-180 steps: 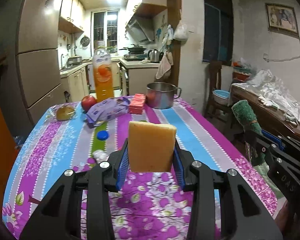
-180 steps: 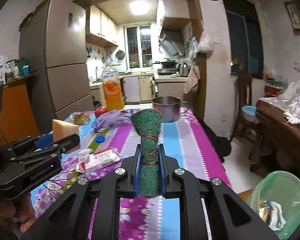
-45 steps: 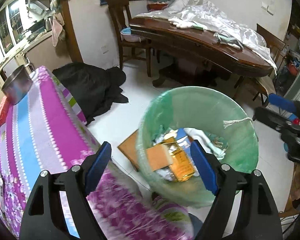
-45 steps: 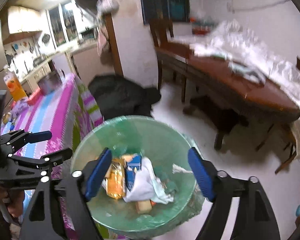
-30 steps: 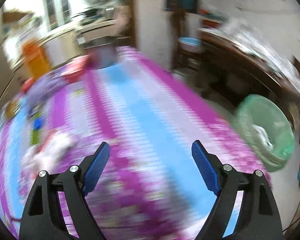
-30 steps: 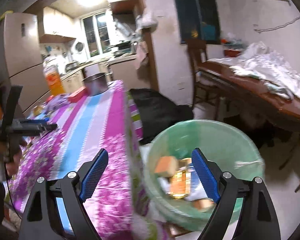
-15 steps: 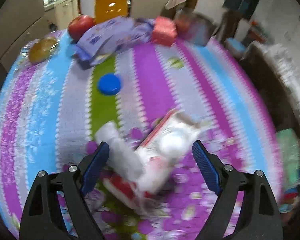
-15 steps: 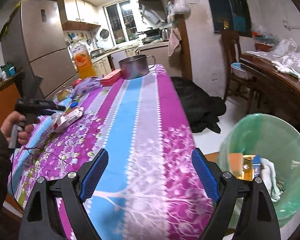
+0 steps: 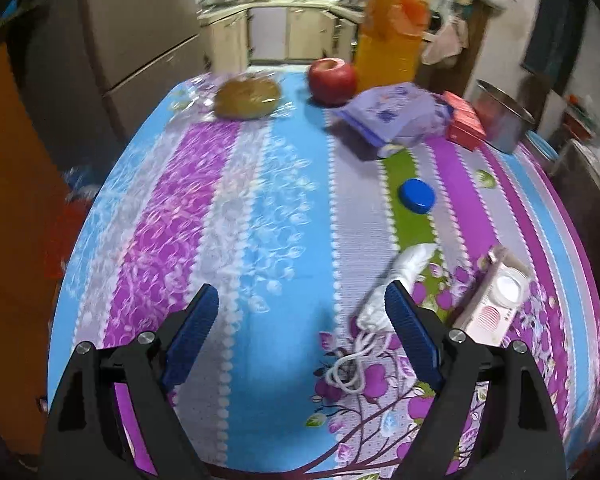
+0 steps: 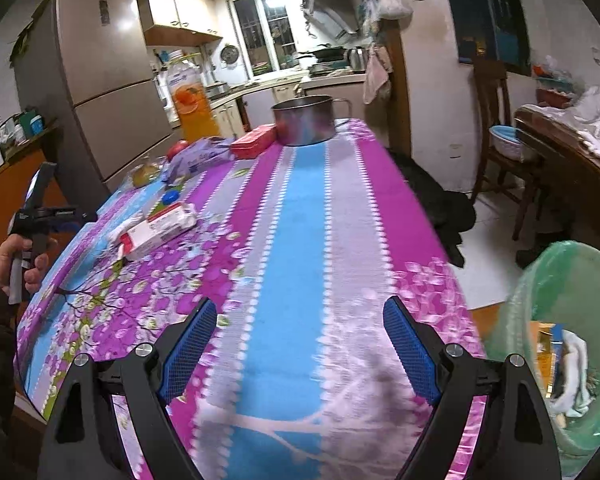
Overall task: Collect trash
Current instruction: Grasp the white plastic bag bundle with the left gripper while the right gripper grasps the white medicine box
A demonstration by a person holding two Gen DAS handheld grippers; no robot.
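A table [image 10: 300,208] under a striped purple, blue and floral cloth fills both views, and beside its near right corner stands a bin lined with a green bag [image 10: 556,280], already holding a white rag and some packaging. Far along the table sit a steel pot [image 10: 304,124], a tall orange juice bottle [image 9: 388,36], a purple snack bag [image 9: 396,118] and a red box [image 9: 464,120], with a red apple [image 9: 332,80] and a wrapped bun [image 9: 247,98] at the far left. The trash left on the cloth lies nearer: a white-and-pink wet-wipe pack [image 9: 492,300], just left of it a crumpled white tissue [image 9: 396,280] with a loop of white string [image 9: 348,364], and farther off a blue bottle cap [image 9: 417,196]. The left gripper [image 9: 300,332] hangs over the near left of the table — fingers spread wide, empty, its right finger beside the tissue. The right gripper [image 10: 296,344] hovers over the near edge — likewise wide and empty.
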